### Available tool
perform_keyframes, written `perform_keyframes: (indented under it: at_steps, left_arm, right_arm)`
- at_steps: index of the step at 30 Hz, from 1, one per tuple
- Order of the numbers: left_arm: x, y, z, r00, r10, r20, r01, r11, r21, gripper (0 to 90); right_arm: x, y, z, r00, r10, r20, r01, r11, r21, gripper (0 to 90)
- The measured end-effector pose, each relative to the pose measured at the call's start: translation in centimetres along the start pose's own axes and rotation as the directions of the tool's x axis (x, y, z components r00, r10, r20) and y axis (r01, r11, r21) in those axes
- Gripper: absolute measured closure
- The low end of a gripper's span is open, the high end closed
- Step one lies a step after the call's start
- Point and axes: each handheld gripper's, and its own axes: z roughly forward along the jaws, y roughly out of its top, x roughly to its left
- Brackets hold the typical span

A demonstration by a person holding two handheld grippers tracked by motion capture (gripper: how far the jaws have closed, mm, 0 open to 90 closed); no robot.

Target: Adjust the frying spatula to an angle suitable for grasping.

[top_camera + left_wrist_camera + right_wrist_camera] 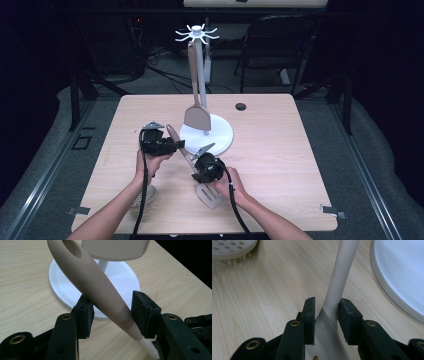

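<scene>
Beige spatula handle [100,287] loose between spread left claw [112,312], neck pinched by right claw [325,312].

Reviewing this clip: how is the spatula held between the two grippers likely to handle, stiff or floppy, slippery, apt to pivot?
The spatula is probably stiff: its neck spans both grippers without sagging. Its tan handle looks smooth and tapered, so it may slip. The right gripper grips near the head, so it could pivot.
</scene>
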Motion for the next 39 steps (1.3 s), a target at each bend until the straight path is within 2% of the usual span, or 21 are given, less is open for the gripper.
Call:
perform_keyframes:
  at_steps: [3,6,8,12,13,16,18,20,23,25,28,31,35,39]
  left_arm:
    - [-0.5,-0.2,-0.2,0.9999,0.015,-0.003,-0.015,0.9998,-0.010,53.5]
    - [-0.9,-0.6,0.0,0.9997,0.021,0.008,-0.021,0.9997,0.006,51.2]
    - [-1.1,-0.8,0.2,0.9992,0.018,0.037,-0.018,0.9997,0.016,49.0]
    - [-1.7,-1.1,0.7,0.9979,0.023,0.061,-0.025,0.9992,0.031,46.4]
    - [-1.9,-1.3,0.7,0.9977,0.022,0.064,-0.025,0.9991,0.036,46.3]
    - [-2.4,-1.6,1.1,0.9971,0.017,0.074,-0.021,0.9986,0.048,46.5]
    - [-2.6,-1.6,1.3,0.9972,0.026,0.070,-0.031,0.9976,0.062,48.3]
    - [-2.7,-1.7,1.4,0.9969,0.019,0.076,-0.024,0.9976,0.065,49.6]
    - [-2.8,-1.8,1.4,0.9972,0.015,0.074,-0.018,0.9986,0.049,56.5]
    - [-2.6,-1.9,1.3,0.9964,0.010,0.084,-0.013,0.9992,0.038,61.4]
    - [-2.5,-2.0,1.3,0.9953,-0.005,0.097,0.002,0.9997,0.024,63.2]
    - [-2.1,-1.7,1.0,0.9907,-0.010,0.136,0.009,0.9999,0.011,65.5]
    - [-2.1,-1.6,0.7,0.9870,-0.019,0.159,0.019,0.9998,-0.001,67.5]
    - [-1.5,-1.5,0.4,0.9829,-0.052,0.176,0.056,0.9984,-0.013,69.3]
  right_arm:
    - [-0.4,-0.2,-0.3,0.9984,0.048,-0.030,-0.049,0.999,-0.017,72.7]
    - [-0.3,-0.2,-0.4,0.9972,0.067,-0.032,-0.068,0.997,-0.034,73.4]
    - [-0.4,-0.2,-0.5,0.9975,0.064,-0.031,-0.065,0.997,-0.030,73.7]
    - [-0.4,-0.4,-0.6,0.9970,0.075,-0.020,-0.076,0.995,-0.061,74.1]
    - [-0.4,-0.4,-0.8,0.9977,0.066,-0.015,-0.067,0.996,-0.051,74.2]
    - [-0.4,-0.5,-0.8,0.9970,0.075,-0.017,-0.076,0.995,-0.066,74.4]
    - [-0.4,-0.5,-1.0,0.9977,0.066,-0.011,-0.067,0.996,-0.063,74.6]
    - [-0.4,-0.5,-1.1,0.9979,0.065,-0.004,-0.065,0.995,-0.075,75.0]
    - [-0.3,-0.5,-1.2,0.9972,0.074,-0.007,-0.074,0.993,-0.092,74.9]
    - [-0.4,-0.4,-1.3,0.9980,0.062,-0.009,-0.063,0.995,-0.082,74.7]
    - [-0.3,-0.4,-1.3,0.9979,0.063,-0.011,-0.064,0.995,-0.081,74.4]
    - [-0.3,-0.4,-1.5,0.9983,0.057,-0.011,-0.058,0.994,-0.097,73.9]
    - [-0.3,-0.3,-1.8,0.9982,0.057,-0.019,-0.059,0.994,-0.095,72.2]
    - [-0.3,-0.4,-2.1,0.9973,0.063,-0.036,-0.066,0.994,-0.082,65.2]
